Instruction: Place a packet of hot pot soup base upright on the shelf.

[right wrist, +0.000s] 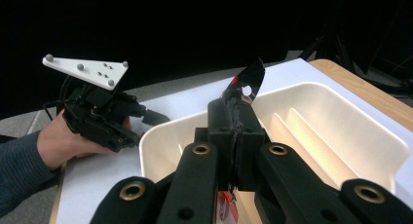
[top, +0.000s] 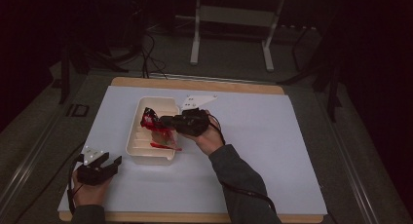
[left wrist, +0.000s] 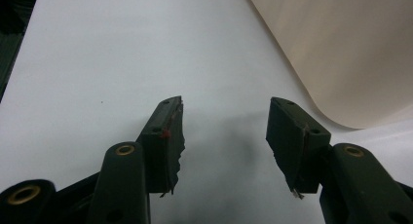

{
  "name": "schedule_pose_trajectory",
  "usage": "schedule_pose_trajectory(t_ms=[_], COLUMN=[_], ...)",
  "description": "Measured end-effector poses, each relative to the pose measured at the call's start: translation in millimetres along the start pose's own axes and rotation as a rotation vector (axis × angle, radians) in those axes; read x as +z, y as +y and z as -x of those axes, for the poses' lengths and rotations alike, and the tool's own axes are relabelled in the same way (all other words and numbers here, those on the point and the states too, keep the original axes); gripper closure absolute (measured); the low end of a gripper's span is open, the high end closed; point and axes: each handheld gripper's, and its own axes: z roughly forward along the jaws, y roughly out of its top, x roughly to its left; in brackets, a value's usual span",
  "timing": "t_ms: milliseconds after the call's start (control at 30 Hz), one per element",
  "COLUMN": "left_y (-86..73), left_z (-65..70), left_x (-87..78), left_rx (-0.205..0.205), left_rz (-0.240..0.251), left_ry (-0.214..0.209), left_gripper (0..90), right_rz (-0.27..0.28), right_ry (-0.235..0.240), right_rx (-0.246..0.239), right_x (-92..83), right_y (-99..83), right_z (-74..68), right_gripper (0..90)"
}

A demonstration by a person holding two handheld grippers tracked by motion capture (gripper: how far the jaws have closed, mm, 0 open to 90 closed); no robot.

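My right gripper [top: 159,121] hangs over a cream ridged tray [top: 139,153], shut on a shiny red and black wrapper [top: 148,118]; a clear and red part of the wrapper trails down into the tray. In the right gripper view the jaws [right wrist: 236,112] press together on the wrapper [right wrist: 248,80], whose top sticks up above them, with the tray [right wrist: 370,151] below. My left gripper [top: 108,163] rests on the white table cover near the front left, open. In its own view the left gripper [left wrist: 225,121] has nothing between its jaws, and the tray's wall [left wrist: 350,48] is at the upper right.
A white cover [top: 272,151] lies over the wooden table, bare to the right of the tray. The table's front edge [top: 195,217] is just behind the left hand. A metal stand [top: 234,19] and cables lie on the dark floor beyond the table.
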Motion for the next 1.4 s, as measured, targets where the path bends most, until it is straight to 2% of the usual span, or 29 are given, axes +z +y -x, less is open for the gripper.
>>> schedule_pose_trajectory(t_ms=[300, 467, 833, 1400], left_y=[0.0, 0.0, 0.0, -0.2], left_z=[0.1, 0.1, 0.0, 0.2], left_x=[0.0, -0.1, -0.3, -0.4], left_rx=[0.0, 0.0, 0.001, -0.003], left_rz=[0.0, 0.001, 0.003, 0.006], left_ry=[0.0, 0.0, -0.002, -0.003], left_gripper=[47.9, 47.9, 47.8, 47.7], right_rz=[0.019, 0.032, 0.04, 0.072], right_ry=[0.014, 0.025, 0.049, 0.042], right_rx=[0.014, 0.04, 0.052, 0.08], right_x=[10.0, 17.8, 30.0, 34.4], right_y=[0.4, -1.4, -2.1, -11.2], right_z=[-0.5, 2.2, 1.2, 7.2], right_gripper=[89.3, 89.3, 89.2, 88.9])
